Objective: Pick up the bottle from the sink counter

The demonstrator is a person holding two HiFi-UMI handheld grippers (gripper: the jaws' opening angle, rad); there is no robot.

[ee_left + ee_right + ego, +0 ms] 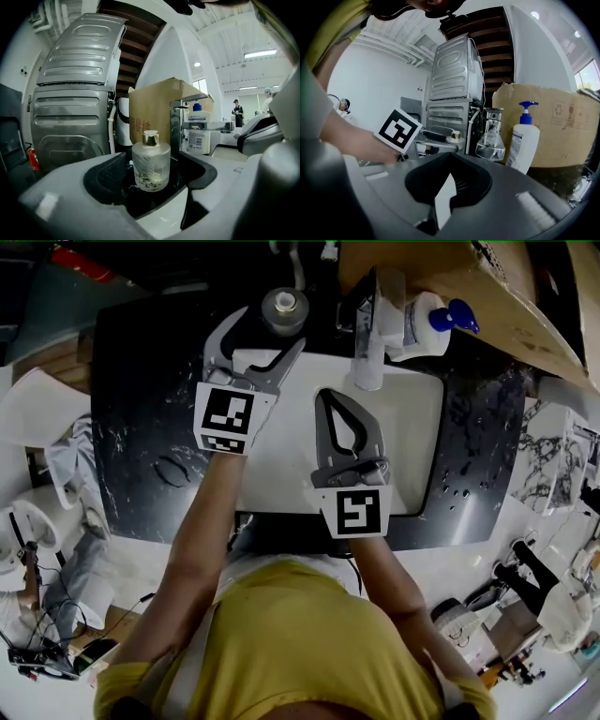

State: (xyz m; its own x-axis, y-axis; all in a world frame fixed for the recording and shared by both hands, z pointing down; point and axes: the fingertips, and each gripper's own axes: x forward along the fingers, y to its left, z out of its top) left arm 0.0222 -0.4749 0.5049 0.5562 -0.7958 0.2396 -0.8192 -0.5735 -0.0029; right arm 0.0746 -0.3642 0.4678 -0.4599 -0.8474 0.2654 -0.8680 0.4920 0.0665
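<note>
A round frosted glass bottle (284,308) with a gold cap stands upright on the black marbled counter (141,399) behind the white sink (417,427). My left gripper (273,330) is open, and its fingertips reach either side of the bottle. In the left gripper view the bottle (150,164) stands between the dark pads (107,174) with a gap on each side. My right gripper (330,399) hangs shut over the sink basin with nothing in it. The right gripper view shows its jaws (449,160) closed, with the bottle (453,137) small at the back.
A chrome tap (367,310) rises behind the basin with a clear glass vessel (490,146) by it. A white pump bottle (433,322) with a blue top stands to its right, against a cardboard box (497,296). A grey metal appliance (70,93) stands beyond the counter.
</note>
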